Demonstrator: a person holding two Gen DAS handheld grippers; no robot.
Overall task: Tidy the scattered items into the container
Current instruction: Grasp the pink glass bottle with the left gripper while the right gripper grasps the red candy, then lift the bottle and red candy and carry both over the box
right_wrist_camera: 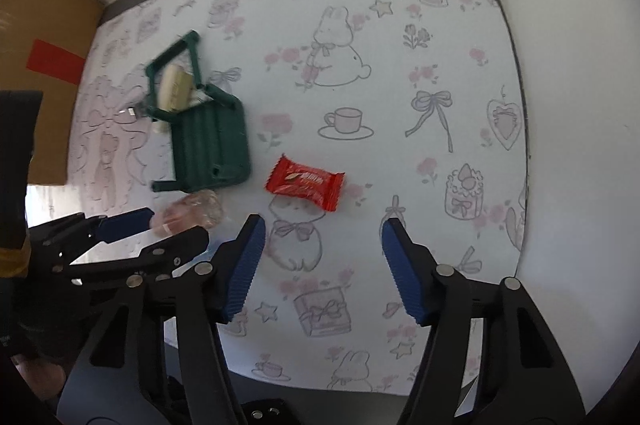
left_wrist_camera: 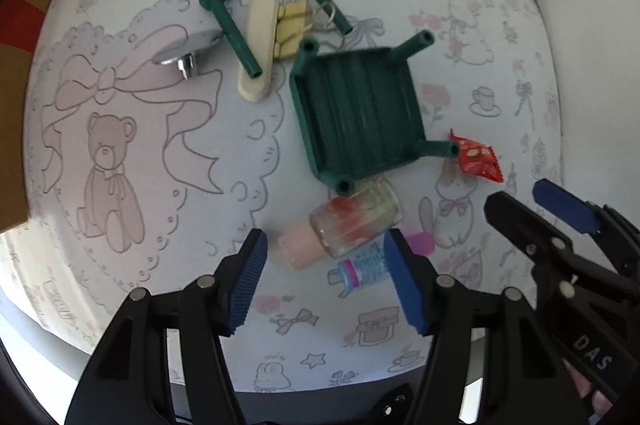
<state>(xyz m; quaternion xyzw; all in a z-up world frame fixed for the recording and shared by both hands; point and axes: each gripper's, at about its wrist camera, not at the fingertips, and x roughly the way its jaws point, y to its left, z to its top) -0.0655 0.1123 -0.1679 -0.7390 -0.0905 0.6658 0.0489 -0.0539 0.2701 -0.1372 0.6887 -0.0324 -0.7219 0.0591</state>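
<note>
Left wrist view: the left gripper (left_wrist_camera: 324, 277) points steeply down at the patterned tablecloth (left_wrist_camera: 140, 145), jaws partly open, pads touching nothing. Between and just beyond its blue pads (left_wrist_camera: 248, 277) lie a clear bottle (left_wrist_camera: 354, 219) with a pink cap, its long axis running lower left to upper right with the cap toward the lower left, and a small blue tube (left_wrist_camera: 362, 267) lying just beside it; the tube's label print is too small to read. The right gripper (left_wrist_camera: 560, 221) enters at the right edge; white letters "DAS" show on its black body. A dark green stool-like container (left_wrist_camera: 356, 117) lies overturned, legs pointing outward. A second green frame (left_wrist_camera: 256, 9) lies above it, over a cream shoehorn-shaped piece (left_wrist_camera: 260, 41) and yellow binder clips (left_wrist_camera: 292, 25). A chrome knob (left_wrist_camera: 184, 47) lies to the left of the frame. Right wrist view: the right gripper (right_wrist_camera: 322, 265) points straight down, jaws partly open and empty. The red snack packet (right_wrist_camera: 306, 183) lies flat just beyond the pads, long axis left to right; its print is unreadable. A cardboard box (right_wrist_camera: 48, 25) with a red patch stands at the left edge.
</note>
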